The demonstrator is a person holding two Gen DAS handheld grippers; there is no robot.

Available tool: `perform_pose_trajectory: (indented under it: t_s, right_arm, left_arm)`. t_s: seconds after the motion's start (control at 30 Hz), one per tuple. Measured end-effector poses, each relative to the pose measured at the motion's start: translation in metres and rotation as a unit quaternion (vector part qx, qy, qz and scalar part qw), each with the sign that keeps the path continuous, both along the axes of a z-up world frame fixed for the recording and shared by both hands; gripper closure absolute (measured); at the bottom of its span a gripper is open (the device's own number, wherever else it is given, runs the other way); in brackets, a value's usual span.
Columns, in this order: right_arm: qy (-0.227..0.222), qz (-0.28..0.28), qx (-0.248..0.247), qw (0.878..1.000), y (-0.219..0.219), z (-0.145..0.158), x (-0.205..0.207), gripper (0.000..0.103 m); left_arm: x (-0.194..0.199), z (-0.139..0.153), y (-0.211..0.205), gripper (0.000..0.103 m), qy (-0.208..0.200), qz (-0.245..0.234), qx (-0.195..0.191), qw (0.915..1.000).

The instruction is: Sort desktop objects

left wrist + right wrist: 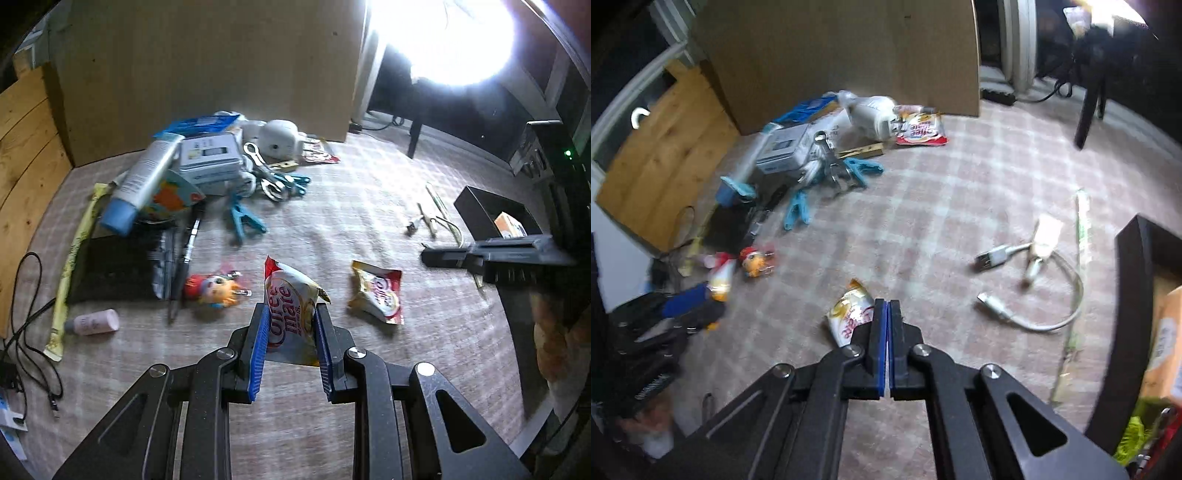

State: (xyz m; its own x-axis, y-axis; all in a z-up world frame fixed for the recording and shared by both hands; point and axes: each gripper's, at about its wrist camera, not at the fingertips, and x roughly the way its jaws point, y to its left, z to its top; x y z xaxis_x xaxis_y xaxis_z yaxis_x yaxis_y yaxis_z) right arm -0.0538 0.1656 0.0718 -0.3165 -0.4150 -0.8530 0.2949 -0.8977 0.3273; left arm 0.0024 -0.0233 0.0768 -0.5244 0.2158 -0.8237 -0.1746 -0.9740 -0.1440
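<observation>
Two creamer sachets in play. Clamping first creamer sachet between left gripper pads, lifted at frame centre for sorting. Hovering right gripper, jaws together, empty, beside second sachet lower centre. Leaving black bin at right edge, likely drop target.

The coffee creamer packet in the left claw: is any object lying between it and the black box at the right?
Yes. A second creamer packet lies on the table between the held creamer packet and the black box; the right claw also hovers there.
</observation>
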Motion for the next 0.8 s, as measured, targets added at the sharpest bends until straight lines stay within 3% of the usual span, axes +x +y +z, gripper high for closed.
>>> perform_pose_trajectory:
  t_s: [0.03, 0.07, 0.1, 0.17, 0.27, 0.37, 0.43, 0.47, 0.53, 0.6, 0.63, 0.7, 0.8]
  right_arm:
    - [-0.003, 0.01, -0.003, 1.0, -0.004, -0.002, 0.0, 0.098]
    - [0.003, 0.019, 0.009, 1.0, -0.01, -0.003, 0.0, 0.083]
    - [0.006, 0.024, 0.025, 0.999, -0.015, -0.006, -0.001, 0.055]
    - [0.005, 0.027, 0.055, 0.998, -0.026, -0.016, -0.007, 0.037]
    - [-0.007, 0.046, 0.077, 0.996, -0.043, -0.029, -0.009, 0.037]
    - [0.001, 0.052, 0.138, 0.989, -0.061, -0.043, -0.013, 0.036]
    - [0.012, 0.069, 0.159, 0.985, -0.069, -0.049, -0.014, 0.025]
    - [0.019, 0.076, 0.17, 0.982, -0.073, -0.05, -0.013, 0.024]
    - [0.023, 0.081, 0.173, 0.981, -0.074, -0.05, -0.013, 0.027]
    - [0.027, 0.071, 0.171, 0.982, -0.069, -0.046, -0.015, 0.055]
    - [0.023, 0.065, 0.166, 0.984, -0.065, -0.044, -0.017, 0.058]
    - [0.011, 0.06, 0.135, 0.989, -0.058, -0.04, -0.019, 0.084]
    - [0.015, 0.056, 0.145, 0.988, -0.057, -0.039, -0.015, 0.088]
  left_arm:
    - [0.001, 0.0, 0.001, 0.08, -0.002, -0.001, 0.001, 1.0]
    - [0.002, -0.001, 0.002, 0.08, -0.002, -0.001, 0.0, 1.0]
    - [0.003, -0.002, 0.001, 0.08, -0.004, 0.001, -0.001, 1.0]
    - [0.009, -0.001, -0.003, 0.08, -0.003, 0.005, 0.0, 1.0]
    - [0.018, -0.001, -0.014, 0.08, -0.005, 0.02, 0.002, 0.9998]
    - [0.023, -0.003, -0.025, 0.08, -0.01, 0.038, 0.004, 0.9992]
    - [0.026, -0.003, -0.03, 0.08, -0.009, 0.045, 0.005, 0.9989]
    - [0.028, -0.004, -0.033, 0.08, -0.009, 0.048, 0.004, 0.9988]
    - [0.03, -0.004, -0.036, 0.08, -0.009, 0.053, 0.005, 0.9985]
    - [0.031, -0.004, -0.038, 0.08, -0.009, 0.056, 0.008, 0.9983]
    - [0.031, -0.004, -0.038, 0.08, -0.009, 0.056, 0.008, 0.9984]
    - [0.032, -0.003, -0.035, 0.08, -0.008, 0.053, 0.004, 0.9986]
    - [0.032, 0.001, -0.029, 0.08, -0.004, 0.046, 0.002, 0.9989]
